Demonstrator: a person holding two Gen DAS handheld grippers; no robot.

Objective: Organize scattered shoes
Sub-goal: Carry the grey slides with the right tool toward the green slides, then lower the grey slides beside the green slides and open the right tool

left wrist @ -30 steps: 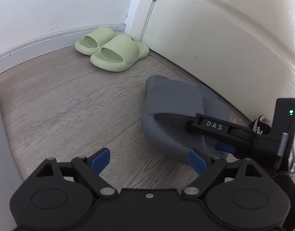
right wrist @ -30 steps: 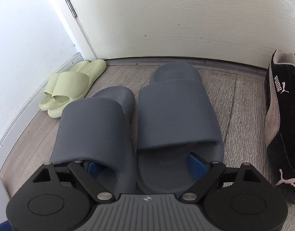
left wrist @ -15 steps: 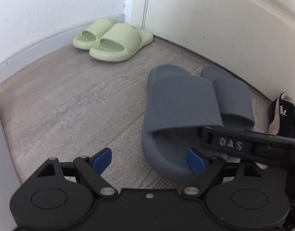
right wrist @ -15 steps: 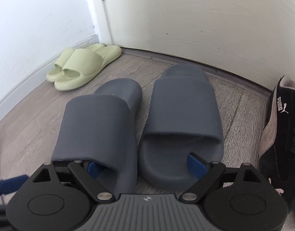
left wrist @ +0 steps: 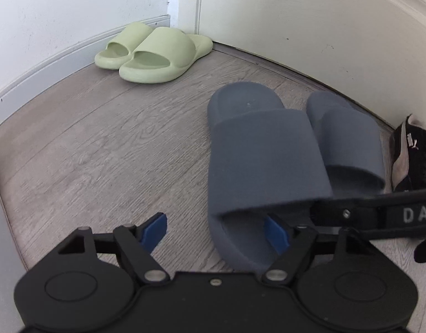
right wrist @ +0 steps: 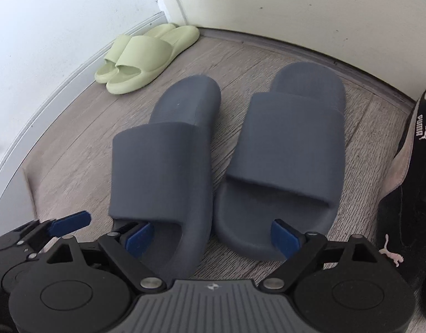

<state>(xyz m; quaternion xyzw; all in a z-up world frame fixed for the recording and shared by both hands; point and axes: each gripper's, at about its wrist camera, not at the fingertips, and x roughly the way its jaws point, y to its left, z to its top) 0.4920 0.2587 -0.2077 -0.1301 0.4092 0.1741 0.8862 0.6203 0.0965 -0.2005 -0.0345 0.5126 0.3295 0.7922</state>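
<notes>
Two dark grey slides [right wrist: 226, 166] lie side by side on the wood floor [left wrist: 101, 152], long axes parallel, toes toward the white door [left wrist: 310, 27]. "PUMA" reads on the black sneaker [right wrist: 412, 172], cut off at the frame edge. Green slides [left wrist: 154, 52] sit in the corner. Both the left gripper [left wrist: 217, 230] and right gripper [right wrist: 213, 236] stand spread wide, holding nothing.

Slides [right wrist: 226, 166] between slippers [right wrist: 140, 55] and sneaker [right wrist: 407, 194]
</notes>
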